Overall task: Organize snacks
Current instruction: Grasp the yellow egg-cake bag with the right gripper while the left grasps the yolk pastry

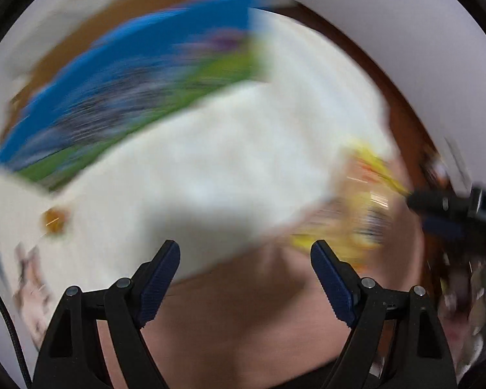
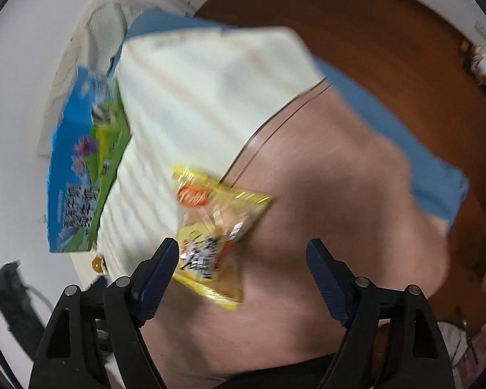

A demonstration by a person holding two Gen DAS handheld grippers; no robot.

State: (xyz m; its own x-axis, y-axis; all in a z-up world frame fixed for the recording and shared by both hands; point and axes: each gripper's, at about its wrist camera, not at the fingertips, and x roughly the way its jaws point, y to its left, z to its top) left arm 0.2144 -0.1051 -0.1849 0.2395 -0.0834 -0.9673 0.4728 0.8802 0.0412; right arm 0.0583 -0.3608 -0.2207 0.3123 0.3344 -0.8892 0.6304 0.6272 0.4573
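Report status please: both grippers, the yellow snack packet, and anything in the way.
Left gripper open, empty. Right gripper open, empty, above yellow snack packet. Packet half on white cloth, blue box beside. Nothing blocking.

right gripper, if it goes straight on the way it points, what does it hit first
Probably the yellow snack packet, lying just ahead of the open right gripper toward its left finger; otherwise the bare pinkish tabletop. Blur leaves depth unclear.

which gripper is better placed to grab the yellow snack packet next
Probably the right. The yellow snack packet lies just ahead of the right gripper, beside one of its open fingers. From the left gripper, also open and empty, it sits blurred, well off to one side.
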